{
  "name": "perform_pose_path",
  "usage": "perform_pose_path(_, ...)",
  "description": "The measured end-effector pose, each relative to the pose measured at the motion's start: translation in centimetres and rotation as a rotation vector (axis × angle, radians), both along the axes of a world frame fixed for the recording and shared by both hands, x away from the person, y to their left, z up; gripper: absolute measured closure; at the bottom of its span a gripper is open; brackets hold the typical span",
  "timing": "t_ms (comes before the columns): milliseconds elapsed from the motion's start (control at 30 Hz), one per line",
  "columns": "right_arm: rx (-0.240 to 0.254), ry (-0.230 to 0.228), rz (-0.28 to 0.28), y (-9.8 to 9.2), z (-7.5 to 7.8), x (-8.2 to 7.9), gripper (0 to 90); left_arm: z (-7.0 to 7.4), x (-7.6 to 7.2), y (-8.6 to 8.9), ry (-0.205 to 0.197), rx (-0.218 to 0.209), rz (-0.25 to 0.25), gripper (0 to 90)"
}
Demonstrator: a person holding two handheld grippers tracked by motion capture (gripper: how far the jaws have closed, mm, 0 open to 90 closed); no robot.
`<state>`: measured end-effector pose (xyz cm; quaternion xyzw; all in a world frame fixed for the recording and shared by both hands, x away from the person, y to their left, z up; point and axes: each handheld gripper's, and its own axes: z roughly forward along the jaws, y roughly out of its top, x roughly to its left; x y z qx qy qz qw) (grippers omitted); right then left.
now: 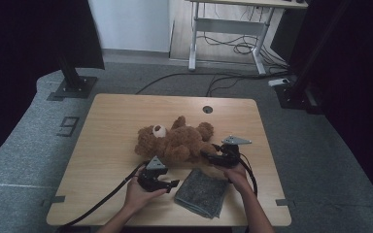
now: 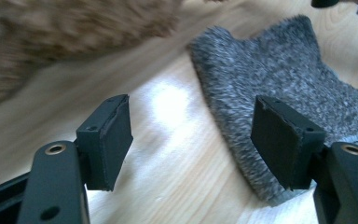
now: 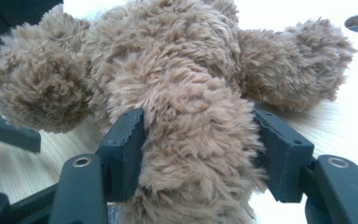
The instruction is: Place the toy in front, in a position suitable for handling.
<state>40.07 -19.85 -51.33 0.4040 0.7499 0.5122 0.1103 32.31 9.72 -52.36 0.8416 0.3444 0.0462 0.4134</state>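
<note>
- The light wooden table (image 1: 107, 116) carries everything.
- A brown plush teddy bear (image 1: 175, 141) lies mid-table; the right gripper (image 3: 198, 154) holds one leg, probably to steady it.
- A folded grey fluffy cloth (image 1: 201, 191) sits by the near edge; the left gripper (image 2: 191, 140) approaches it, jaws wide and empty.

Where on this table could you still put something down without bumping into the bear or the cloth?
The table is bare along its left side beside the teddy bear, and along the far edge around the round cable hole. The near middle is crowded: left gripper, grey cloth, and right gripper around the bear's leg.
</note>
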Motion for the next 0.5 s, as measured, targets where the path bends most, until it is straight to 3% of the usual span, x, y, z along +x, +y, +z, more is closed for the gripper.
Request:
perform_pose_path(300,-0.002,0.001,-0.001,0.0,0.0,0.0,37.9,-0.5,-0.7,-3.1,0.017,-0.001,-0.068,27.7)
perform_pose_path(500,-0.004,0.001,0.002,0.0,0.0,-0.1,37.8,-1.4,-0.8,-4.6,0.036,0.021,-0.084,24.6)
